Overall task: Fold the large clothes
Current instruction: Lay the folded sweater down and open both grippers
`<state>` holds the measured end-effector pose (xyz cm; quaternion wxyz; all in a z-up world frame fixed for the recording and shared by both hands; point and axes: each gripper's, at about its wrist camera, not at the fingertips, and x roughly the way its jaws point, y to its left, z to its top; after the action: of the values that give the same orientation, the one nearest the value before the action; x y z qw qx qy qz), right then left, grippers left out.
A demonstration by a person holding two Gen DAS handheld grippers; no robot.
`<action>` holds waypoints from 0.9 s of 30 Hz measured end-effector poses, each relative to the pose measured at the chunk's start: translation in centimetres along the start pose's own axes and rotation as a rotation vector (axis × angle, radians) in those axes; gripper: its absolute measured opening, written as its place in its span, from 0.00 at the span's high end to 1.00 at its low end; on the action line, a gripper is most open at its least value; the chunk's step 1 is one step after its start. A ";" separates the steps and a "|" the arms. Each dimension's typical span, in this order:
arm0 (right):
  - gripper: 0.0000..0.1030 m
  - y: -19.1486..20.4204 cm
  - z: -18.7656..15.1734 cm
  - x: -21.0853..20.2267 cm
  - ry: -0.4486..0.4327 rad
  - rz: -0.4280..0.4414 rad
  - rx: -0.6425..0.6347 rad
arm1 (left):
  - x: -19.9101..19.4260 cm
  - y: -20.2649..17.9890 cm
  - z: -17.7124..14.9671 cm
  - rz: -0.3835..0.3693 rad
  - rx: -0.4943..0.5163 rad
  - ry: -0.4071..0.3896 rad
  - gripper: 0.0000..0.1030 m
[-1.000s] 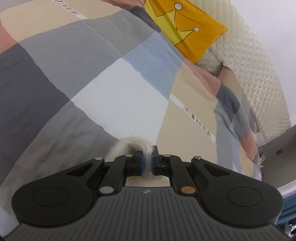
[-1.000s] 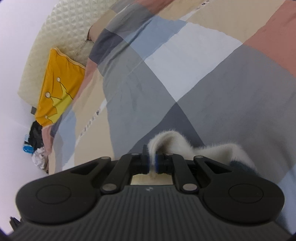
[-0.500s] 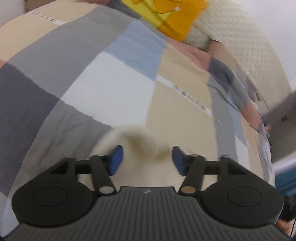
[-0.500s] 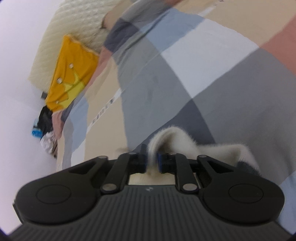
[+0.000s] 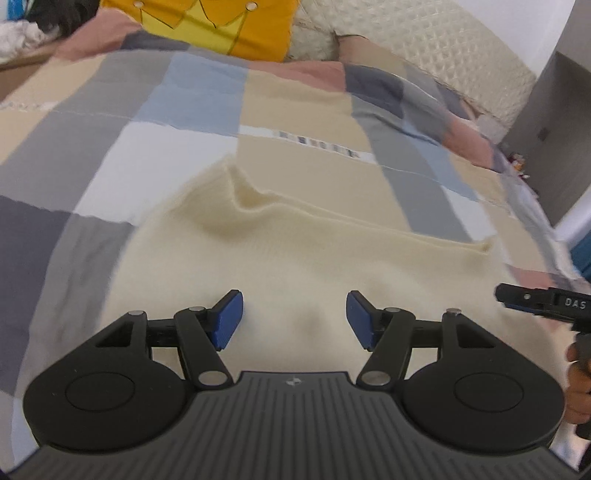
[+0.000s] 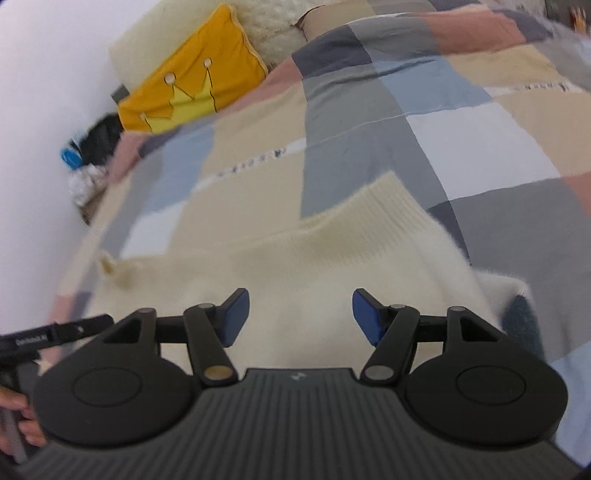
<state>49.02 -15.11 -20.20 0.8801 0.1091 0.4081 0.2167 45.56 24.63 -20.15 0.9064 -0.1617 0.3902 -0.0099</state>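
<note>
The cream sweater (image 5: 306, 254) lies released on the patchwork duvet (image 5: 110, 155) ahead of both pairs of fingers. The left gripper (image 5: 294, 320) and right gripper (image 6: 300, 317) have just been opening, nothing between them. One fold seems laid; more probably remain.

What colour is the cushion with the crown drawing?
Orange-yellow cushion, with a lighter yellow crown; clearest in the right wrist view.

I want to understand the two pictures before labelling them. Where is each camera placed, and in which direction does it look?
Left wrist: on the left gripper, looking down over the cream sweater toward the yellow pillow; its open blue pads and, at right, a hand show.
Right wrist: on the right gripper, looking down over the sweater's ribbed hem; open pads, fingers at left.
Shared: sweater, patchwork bedcover, pillow, and each other's gripper.
</note>
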 end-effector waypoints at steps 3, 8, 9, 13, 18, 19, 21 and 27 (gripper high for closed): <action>0.44 -0.2 0.4 1.0 -0.040 -0.065 -0.055 | 1.1 0.7 0.3 0.036 0.035 -0.042 0.34; 0.48 -1.3 0.9 3.3 -0.053 -0.155 -0.117 | 4.4 1.6 1.1 0.104 0.063 -0.064 0.34; 0.48 -1.6 0.8 3.6 -0.049 -0.154 -0.117 | 5.1 1.8 1.3 0.109 0.063 -0.057 0.34; 0.48 -2.4 -0.1 4.9 -0.039 -0.149 -0.150 | 6.8 2.5 1.4 0.110 0.054 -0.043 0.34; 0.47 -1.9 -0.6 5.3 -0.053 -0.164 -0.187 | 7.0 2.7 1.5 0.106 0.036 -0.038 0.35; 0.47 -1.8 -0.5 5.1 -0.053 -0.165 -0.188 | 6.7 2.5 1.5 0.113 0.040 -0.039 0.35; 0.47 -1.7 -0.2 4.6 -0.051 -0.161 -0.180 | 5.9 2.1 1.5 0.116 0.037 -0.035 0.34; 0.47 -0.6 -0.5 1.4 -0.062 -0.123 -0.125 | 1.0 -0.2 1.4 0.076 0.047 -0.031 0.34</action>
<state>49.58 -15.01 -21.70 0.9090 0.0351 0.3724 0.1839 47.26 24.72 -19.88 0.9155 -0.1256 0.3818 0.0178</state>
